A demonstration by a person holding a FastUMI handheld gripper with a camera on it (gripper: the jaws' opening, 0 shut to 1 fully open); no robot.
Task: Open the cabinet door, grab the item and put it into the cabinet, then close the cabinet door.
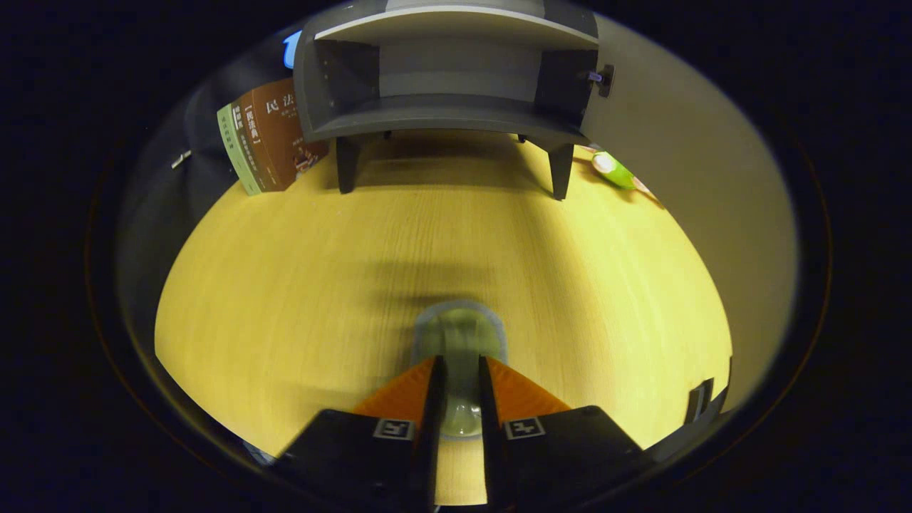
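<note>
Seen along the gripper [461,370] from just behind its two fingers: narrowly set, pinching a small pale green, translucent cup-like item with a grey rim [459,335], which sits between the fingers and juts a little past their tips. Contact on both sides looks likely, though blur around the item makes the exact hold hard to confirm.

Beneath, a pale yellow wood-grain tabletop [356,285]. Well beyond the fingers, a small dark grey cabinet on short legs [445,117], standing open — interior with a pale shelf board exposed, the door [677,164] swung out to the right side with a small dark knob [604,78] at its edge. Left of the cabinet, brown and green books [267,139] leaning together. Right of the cabinet's leg, near the door, a small green and white object [613,171], too small to identify.

Risks from here, as judgement: a narrow grip on a smooth, rounded item — slipping or tilting out mid-carry. Entry too low could knock the item against the cabinet's bottom lip; a path drifting right could clip the open door.
</note>
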